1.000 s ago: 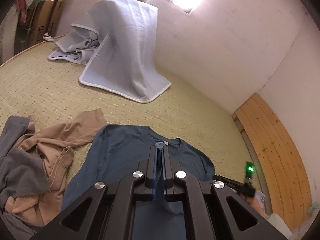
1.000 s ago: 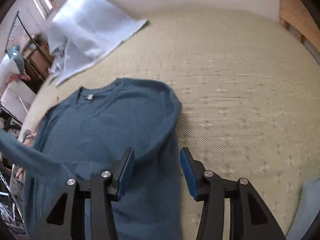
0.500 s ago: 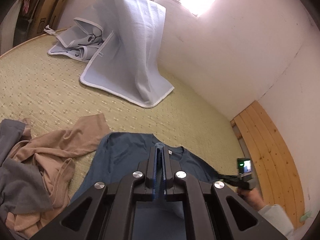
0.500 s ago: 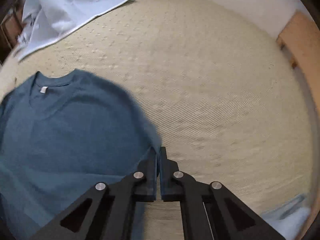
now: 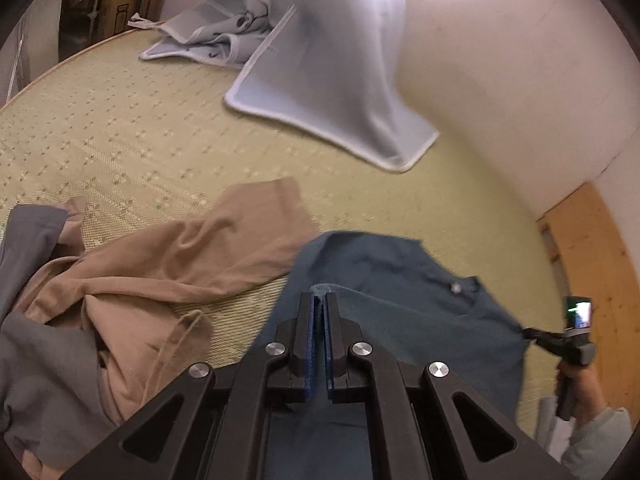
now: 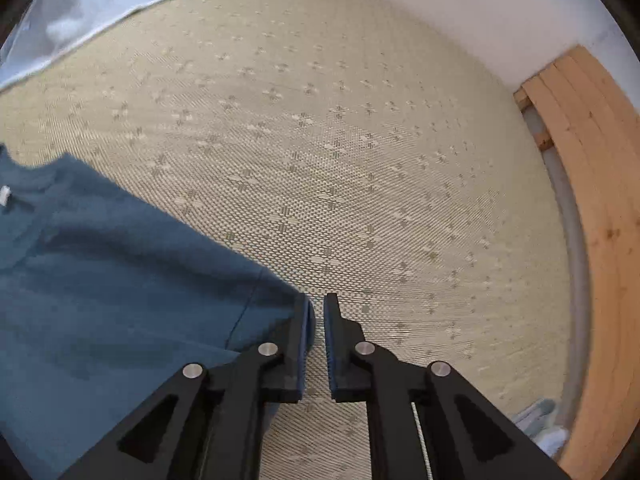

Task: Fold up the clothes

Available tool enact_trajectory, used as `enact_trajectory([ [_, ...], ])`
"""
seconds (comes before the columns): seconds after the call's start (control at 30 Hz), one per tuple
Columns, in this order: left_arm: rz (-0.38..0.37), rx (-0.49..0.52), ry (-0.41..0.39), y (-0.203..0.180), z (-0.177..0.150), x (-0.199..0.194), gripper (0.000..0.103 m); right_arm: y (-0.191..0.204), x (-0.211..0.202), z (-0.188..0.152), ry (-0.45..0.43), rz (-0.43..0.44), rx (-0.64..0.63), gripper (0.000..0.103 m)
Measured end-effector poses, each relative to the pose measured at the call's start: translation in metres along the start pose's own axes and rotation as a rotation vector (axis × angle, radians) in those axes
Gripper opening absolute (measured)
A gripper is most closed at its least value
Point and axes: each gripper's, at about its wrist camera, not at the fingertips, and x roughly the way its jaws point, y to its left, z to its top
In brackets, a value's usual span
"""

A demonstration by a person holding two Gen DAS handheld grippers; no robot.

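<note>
Your blue shirt [image 5: 384, 280] lies on the woven mat [image 6: 320, 140], collar and white label toward 12 o'clock in the left wrist view, its right edge reaching out to the right tongs at about 3 o'clock. The tan garment [image 5: 168, 264] and a grey one [image 5: 36, 360] are heaped at 9 o'clock, the tan sleeve touching or just overlapping the shirt's left shoulder; the pale blue blanket [image 5: 328, 72] sits well apart at 12.

Judging by both tongs being at the shirt's opposite sides, the step in hand looks like spreading or drawing the shirt flat, whether before a fold or between folds. To do it well, keep both sides level and low over the mat, pull evenly so the body goes taut without twisting, and steer the left side clear of the tan sleeve so it doesn't drag along.

Your left tongs [image 5: 319, 300] are clenched on a pinch of blue fabric, a small tuft showing at the tips. Your right tongs [image 6: 316, 312] stand a narrow gap apart; the shirt's edge lies against the inner face of the left finger [image 6: 300, 320], but I cannot tell whether the cloth is truly gripped or only brushing it. Check that hold before you pull.
</note>
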Motion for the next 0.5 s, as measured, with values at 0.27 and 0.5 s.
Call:
enact_trajectory([
  [0.27, 0.035, -0.013, 0.017, 0.013, 0.008, 0.016, 0.009, -0.009, -0.031, -0.029, -0.154, 0.062, 0.081, 0.049],
  [0.5, 0.024, -0.014, -0.002, 0.028, 0.005, -0.011, 0.083, 0.031, -0.079, -0.080, -0.228, 0.256, -0.008, 0.049],
])
